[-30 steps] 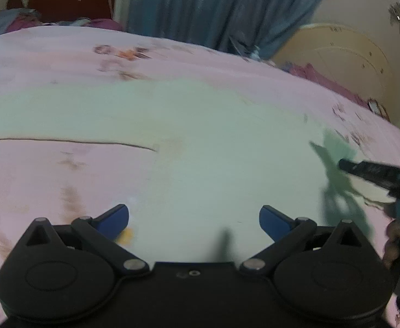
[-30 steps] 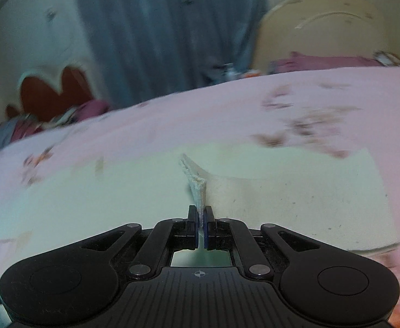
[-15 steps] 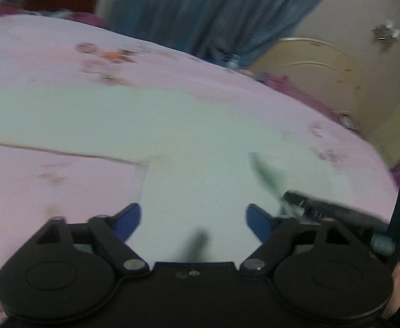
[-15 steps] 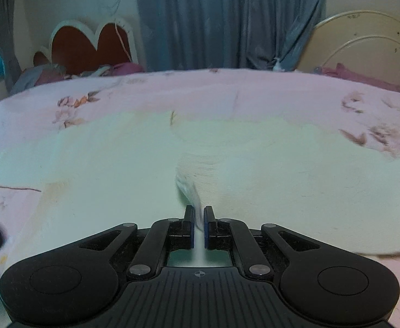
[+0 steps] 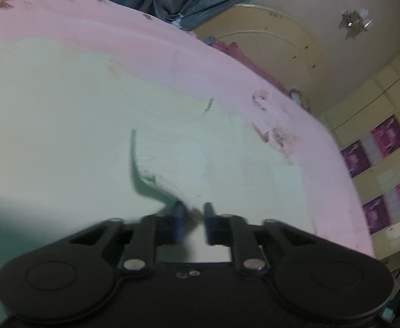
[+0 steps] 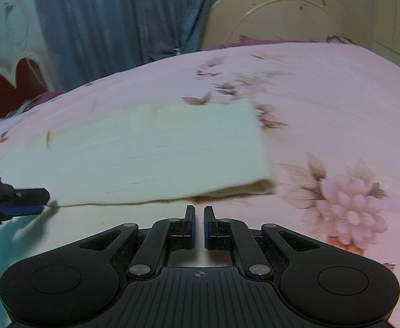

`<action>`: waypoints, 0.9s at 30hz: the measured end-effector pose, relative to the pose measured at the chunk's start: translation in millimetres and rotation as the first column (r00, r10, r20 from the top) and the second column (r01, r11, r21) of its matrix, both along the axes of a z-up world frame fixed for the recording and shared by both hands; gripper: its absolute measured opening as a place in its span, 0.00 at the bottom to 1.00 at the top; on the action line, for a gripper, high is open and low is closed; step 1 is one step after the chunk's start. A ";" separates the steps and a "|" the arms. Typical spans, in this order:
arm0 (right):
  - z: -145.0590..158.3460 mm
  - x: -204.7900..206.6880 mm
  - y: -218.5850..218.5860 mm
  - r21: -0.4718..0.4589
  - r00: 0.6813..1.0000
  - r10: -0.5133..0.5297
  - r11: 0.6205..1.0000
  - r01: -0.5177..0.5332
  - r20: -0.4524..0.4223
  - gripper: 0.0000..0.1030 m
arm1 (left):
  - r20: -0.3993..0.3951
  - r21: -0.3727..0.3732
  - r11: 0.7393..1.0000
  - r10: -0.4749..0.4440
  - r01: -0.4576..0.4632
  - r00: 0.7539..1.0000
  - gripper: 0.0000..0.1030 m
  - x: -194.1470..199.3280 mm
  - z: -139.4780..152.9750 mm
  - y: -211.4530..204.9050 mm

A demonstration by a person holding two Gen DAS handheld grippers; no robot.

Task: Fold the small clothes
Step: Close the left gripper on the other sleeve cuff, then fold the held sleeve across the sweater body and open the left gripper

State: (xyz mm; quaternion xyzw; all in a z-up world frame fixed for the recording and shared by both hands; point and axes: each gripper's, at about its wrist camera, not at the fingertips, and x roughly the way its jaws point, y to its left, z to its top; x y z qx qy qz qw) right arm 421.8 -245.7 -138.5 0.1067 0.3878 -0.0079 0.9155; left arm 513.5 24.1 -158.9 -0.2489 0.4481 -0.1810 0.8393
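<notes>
A pale cream cloth (image 5: 90,114) lies spread on the pink bed; in the right wrist view it (image 6: 145,153) shows as a folded flap with its near edge just beyond my fingers. My left gripper (image 5: 191,216) has its jaws nearly together around a raised fold of the cloth edge; the frame is blurred. It also shows at the left of the right wrist view (image 6: 22,202), at the cloth's near corner. My right gripper (image 6: 198,218) has a narrow gap between its jaws and holds nothing, just short of the cloth edge.
The pink floral bedsheet (image 6: 336,109) covers the bed. A cream headboard (image 6: 282,13) and blue curtains (image 6: 118,19) stand behind. Cupboards with purple panels (image 5: 385,164) are at the right beyond the bed edge.
My left gripper went from wide open to nearly shut on the cloth edge and swung right. My right gripper let go of the cloth fold and drew back; the cloth now lies folded over.
</notes>
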 end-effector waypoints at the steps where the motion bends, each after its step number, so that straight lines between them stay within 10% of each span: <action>1: 1.0 0.8 -3.3 -0.001 1.000 -0.004 1.000 0.004 0.004 0.04 | 0.004 -0.001 1.000 0.001 -0.001 1.000 0.03 1.9 -1.7 -1.4; 2: 1.2 2.0 -4.6 -0.004 1.000 -0.006 1.000 0.006 0.003 0.06 | 0.015 -0.002 1.000 0.005 -0.005 1.000 0.02 1.7 0.1 -1.6; 5: 0.9 -0.1 -5.6 -0.007 1.000 0.002 1.000 -0.002 0.030 0.61 | 0.080 0.007 0.999 0.031 -0.031 0.996 0.02 -1.9 14.5 7.7; 14: -6.2 9.2 11.0 0.036 0.999 0.034 0.999 -0.035 0.015 0.63 | 0.105 0.019 0.993 0.111 -0.114 0.988 0.00 -11.3 30.9 87.3; 19: -7.7 8.9 15.6 0.047 1.000 0.029 0.998 -0.029 0.012 0.63 | 0.102 0.062 0.997 0.044 -0.050 0.994 0.60 -17.8 25.6 51.8; 23: -5.4 5.2 14.8 0.037 1.000 0.009 0.999 -0.009 0.014 0.63 | 0.015 -0.039 0.999 0.022 -0.021 1.000 0.25 -7.0 7.3 34.7; 27: -2.9 0.7 7.3 0.042 1.000 -0.023 0.999 0.022 0.019 0.63 | -0.076 -0.158 0.984 0.067 -0.078 0.995 0.10 6.3 -21.0 30.1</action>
